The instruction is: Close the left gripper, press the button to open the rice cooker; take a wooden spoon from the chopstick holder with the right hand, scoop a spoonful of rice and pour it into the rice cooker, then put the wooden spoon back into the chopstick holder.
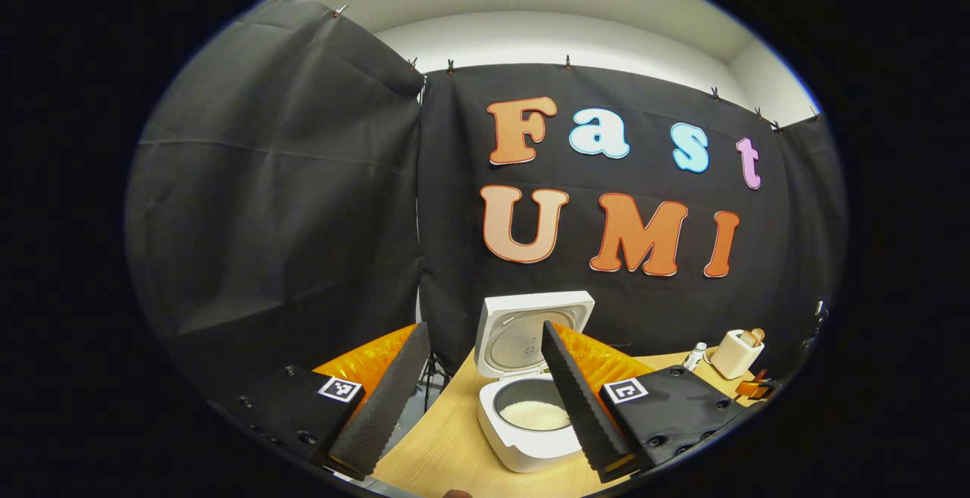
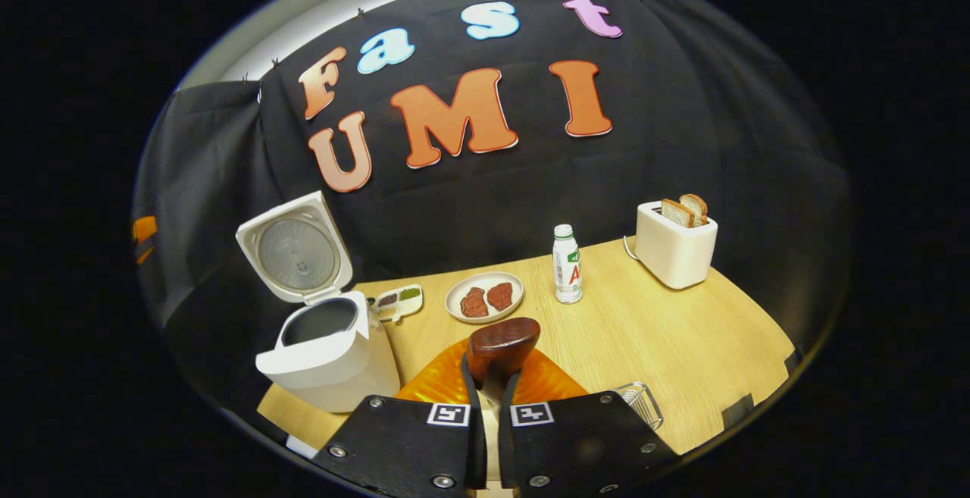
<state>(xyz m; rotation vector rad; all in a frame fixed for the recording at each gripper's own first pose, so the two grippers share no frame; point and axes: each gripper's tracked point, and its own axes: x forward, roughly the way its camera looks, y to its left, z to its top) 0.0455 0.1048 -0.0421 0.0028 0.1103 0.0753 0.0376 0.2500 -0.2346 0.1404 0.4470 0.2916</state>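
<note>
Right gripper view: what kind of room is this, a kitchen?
Probably a pretend kitchen set up in a booth: a table holds an open rice cooker, a toaster with bread, and a plate of meat.

We see the rice cooker (image 2: 327, 350) at the table's (image 2: 682, 346) left edge, lid up, rice (image 1: 534, 413) inside. Condiment tray (image 2: 397, 302), then plate w/ meat (image 2: 484, 297), bottle (image 2: 567, 264) to its right; toaster (image 2: 674, 249) at far right corner.

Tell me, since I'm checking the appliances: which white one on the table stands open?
The rice cooker, at the table's left end: its lid is tipped up. The toaster has no lid, just bread in its slots.
</note>
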